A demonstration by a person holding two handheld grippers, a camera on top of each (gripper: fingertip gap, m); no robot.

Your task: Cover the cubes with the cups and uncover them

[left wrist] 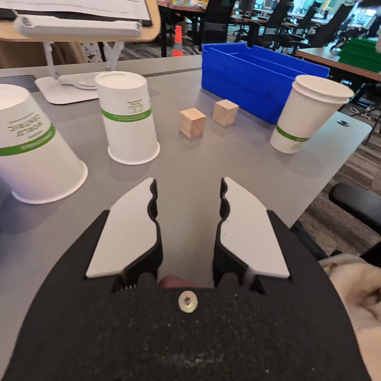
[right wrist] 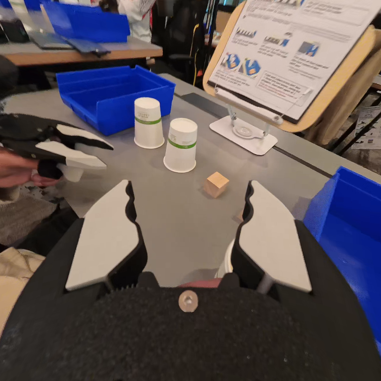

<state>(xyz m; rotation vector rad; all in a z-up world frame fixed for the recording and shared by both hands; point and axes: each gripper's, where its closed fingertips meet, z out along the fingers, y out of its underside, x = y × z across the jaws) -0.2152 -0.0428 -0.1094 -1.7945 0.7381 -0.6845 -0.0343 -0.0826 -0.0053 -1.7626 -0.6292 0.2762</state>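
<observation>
Two plain wooden cubes [left wrist: 192, 122] [left wrist: 225, 112] sit uncovered on the grey table [left wrist: 185, 160], ahead of my open, empty left gripper [left wrist: 188, 181]. Two white paper cups with green bands stand upside down to its left [left wrist: 31, 144] [left wrist: 127, 117]. A stack of upright cups [left wrist: 309, 115] stands at the right. In the right wrist view, my right gripper [right wrist: 189, 183] is open and empty above the table. One cube [right wrist: 216, 184] lies just ahead of it, and the other [right wrist: 239, 216] is mostly hidden by its right finger. Both inverted cups [right wrist: 148, 123] [right wrist: 181, 144] stand farther off. The left gripper [right wrist: 108, 156] shows at the left.
A blue bin [left wrist: 247, 78] stands behind the cubes and shows at the right in the right wrist view [right wrist: 346, 226]. A second blue bin [right wrist: 115, 94] stands behind the inverted cups. A document stand [right wrist: 288, 51] on a white base [right wrist: 243, 136] occupies the far side.
</observation>
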